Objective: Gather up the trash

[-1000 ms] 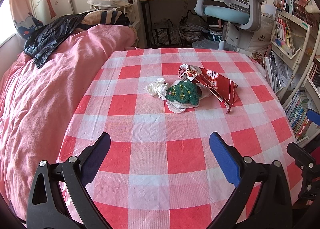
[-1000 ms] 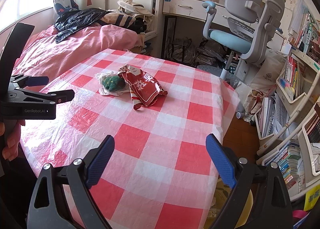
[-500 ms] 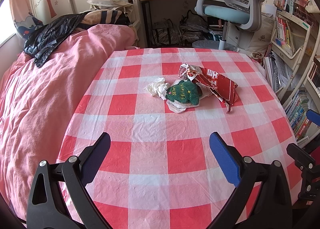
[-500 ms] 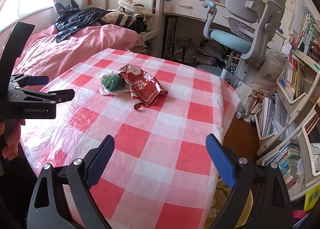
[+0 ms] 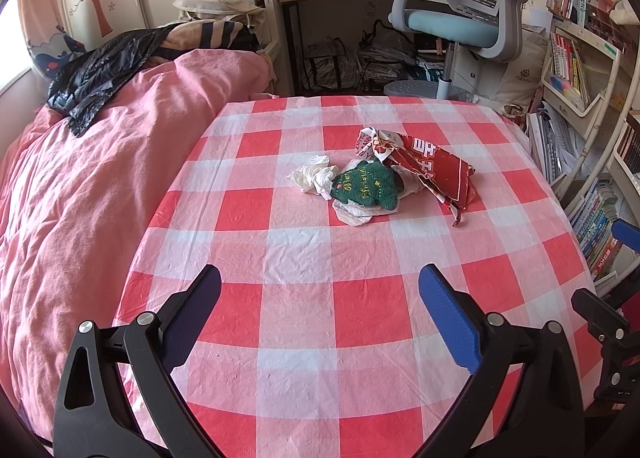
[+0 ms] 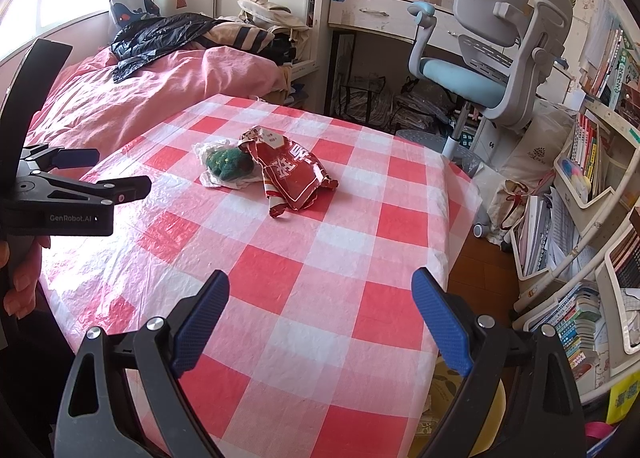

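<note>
Hovering spread wide and empty, left gripper (image 5: pixel 320 298) and right gripper (image 6: pixel 320 306) face the trash pile (image 5: pixel 380 182), presumably awaiting a pick.

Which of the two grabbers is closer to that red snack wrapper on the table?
Neither clearly. The left gripper and right gripper both hover open at the table's near edge, well short of the red wrapper; the views suggest similar distances.

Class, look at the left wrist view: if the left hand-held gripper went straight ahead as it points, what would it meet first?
Probably the green knitted item in the trash pile; only bare checked tablecloth lies between it and the open left hand-held gripper. Depth is uncertain.
</note>
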`<state>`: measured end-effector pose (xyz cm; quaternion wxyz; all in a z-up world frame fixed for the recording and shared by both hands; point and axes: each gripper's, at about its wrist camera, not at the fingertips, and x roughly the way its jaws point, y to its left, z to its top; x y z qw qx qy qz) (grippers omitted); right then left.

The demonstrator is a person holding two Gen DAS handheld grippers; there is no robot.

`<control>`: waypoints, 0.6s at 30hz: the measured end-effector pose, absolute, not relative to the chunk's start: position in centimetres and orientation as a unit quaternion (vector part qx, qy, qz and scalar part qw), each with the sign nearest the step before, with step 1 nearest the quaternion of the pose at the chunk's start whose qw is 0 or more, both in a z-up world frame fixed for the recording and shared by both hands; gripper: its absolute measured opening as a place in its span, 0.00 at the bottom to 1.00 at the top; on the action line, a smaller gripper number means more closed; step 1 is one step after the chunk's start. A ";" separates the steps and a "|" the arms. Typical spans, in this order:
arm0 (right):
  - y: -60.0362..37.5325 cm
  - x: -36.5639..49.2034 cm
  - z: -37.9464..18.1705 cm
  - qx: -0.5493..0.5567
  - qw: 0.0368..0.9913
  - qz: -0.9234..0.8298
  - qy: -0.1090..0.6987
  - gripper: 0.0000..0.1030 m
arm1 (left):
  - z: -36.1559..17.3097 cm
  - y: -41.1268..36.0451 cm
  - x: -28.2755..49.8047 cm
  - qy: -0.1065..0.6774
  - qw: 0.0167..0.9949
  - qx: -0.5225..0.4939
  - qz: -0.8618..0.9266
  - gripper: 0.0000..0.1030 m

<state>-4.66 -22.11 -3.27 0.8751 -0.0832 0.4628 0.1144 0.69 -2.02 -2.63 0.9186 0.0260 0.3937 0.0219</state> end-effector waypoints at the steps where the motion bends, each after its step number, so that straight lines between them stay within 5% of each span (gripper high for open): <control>1: -22.2 -4.8 -3.3 -0.083 0.875 0.115 0.463 0.86 | -2.7 -2.0 0.6 0.393 0.919 0.026 0.022 0.93; 18: -21.9 -4.6 -3.4 -0.086 0.874 0.116 0.463 0.86 | -2.5 -2.1 0.3 0.398 0.917 0.027 0.013 0.93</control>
